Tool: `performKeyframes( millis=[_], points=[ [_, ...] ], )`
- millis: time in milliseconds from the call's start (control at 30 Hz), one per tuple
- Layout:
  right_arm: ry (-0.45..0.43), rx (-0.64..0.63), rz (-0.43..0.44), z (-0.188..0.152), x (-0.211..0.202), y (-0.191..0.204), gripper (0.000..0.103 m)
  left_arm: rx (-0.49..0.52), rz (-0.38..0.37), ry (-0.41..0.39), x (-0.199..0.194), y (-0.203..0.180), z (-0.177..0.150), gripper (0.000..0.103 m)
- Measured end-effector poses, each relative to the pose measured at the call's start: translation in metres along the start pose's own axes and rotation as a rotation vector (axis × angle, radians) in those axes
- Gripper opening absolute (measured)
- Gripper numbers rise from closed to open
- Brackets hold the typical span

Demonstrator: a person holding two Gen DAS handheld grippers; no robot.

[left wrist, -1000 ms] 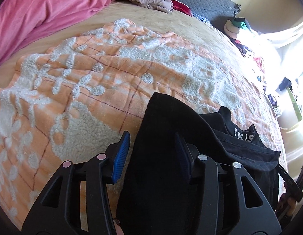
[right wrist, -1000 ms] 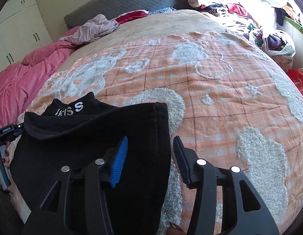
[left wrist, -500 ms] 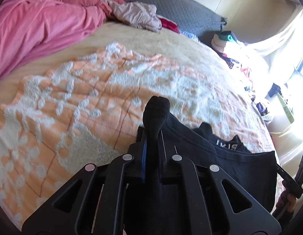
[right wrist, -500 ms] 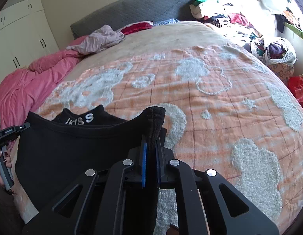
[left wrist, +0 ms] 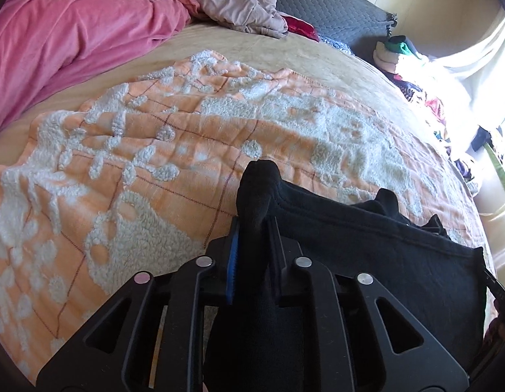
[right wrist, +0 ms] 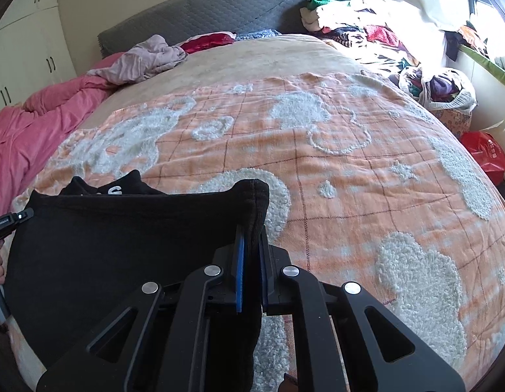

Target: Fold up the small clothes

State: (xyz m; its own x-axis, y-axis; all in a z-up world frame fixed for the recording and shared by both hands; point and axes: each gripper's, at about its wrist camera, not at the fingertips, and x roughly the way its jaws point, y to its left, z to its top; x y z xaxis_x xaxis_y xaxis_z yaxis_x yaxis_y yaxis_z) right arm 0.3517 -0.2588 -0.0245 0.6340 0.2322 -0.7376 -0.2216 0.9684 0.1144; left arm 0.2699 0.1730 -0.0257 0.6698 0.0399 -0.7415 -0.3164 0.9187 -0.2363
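Observation:
A small black garment (left wrist: 366, 245) with white lettering lies at the near edge of an orange and white blanket (left wrist: 154, 176). My left gripper (left wrist: 254, 228) pinches its left corner, which pokes up between the pads; the jaws are opening slightly, with cloth still filling the gap. In the right wrist view the black garment (right wrist: 122, 245) stretches leftward, and my right gripper (right wrist: 251, 232) is shut on its right corner. The top edge hangs taut between the two grippers above the orange blanket (right wrist: 350, 179).
A pink duvet (left wrist: 73, 32) is heaped along the left. A mauve garment (left wrist: 239, 13) and a red cloth (right wrist: 208, 39) lie by the grey headboard (right wrist: 203, 13). Piled clothes (right wrist: 366, 29), a full basket (right wrist: 438, 88) and a red bag (right wrist: 487, 156) stand on the right.
Both grippers were open over the garment's corners a second ago; they have since shut on them and raised the edge off the blanket. The left jaws stand slightly wider than half a second ago.

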Motion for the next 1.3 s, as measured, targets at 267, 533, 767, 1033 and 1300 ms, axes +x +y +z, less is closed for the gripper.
performKeyframes(
  millis=[267,533,767,1033,1300],
  points=[
    [0.035,-0.016,-0.081,-0.007,0.001,0.000,0.021,0.088,0.061,0.003,-0.010,-0.012,-0.006,0.022],
    [-0.035,-0.019,-0.123,-0.021,-0.037,0.003,0.062,0.091,0.053,0.012,-0.026,-0.014,-0.015,0.036],
    [-0.129,-0.094,-0.069,-0.036,-0.080,0.032,0.063,0.123,0.061,-0.018,-0.058,-0.015,-0.018,0.052],
    [-0.105,-0.141,-0.022,-0.063,-0.100,0.063,0.067,0.162,0.026,-0.014,-0.084,-0.020,-0.034,0.063],
    [-0.037,-0.149,-0.007,-0.082,-0.103,0.073,0.067,0.182,0.002,0.033,-0.087,-0.021,-0.058,0.064]
  ],
)
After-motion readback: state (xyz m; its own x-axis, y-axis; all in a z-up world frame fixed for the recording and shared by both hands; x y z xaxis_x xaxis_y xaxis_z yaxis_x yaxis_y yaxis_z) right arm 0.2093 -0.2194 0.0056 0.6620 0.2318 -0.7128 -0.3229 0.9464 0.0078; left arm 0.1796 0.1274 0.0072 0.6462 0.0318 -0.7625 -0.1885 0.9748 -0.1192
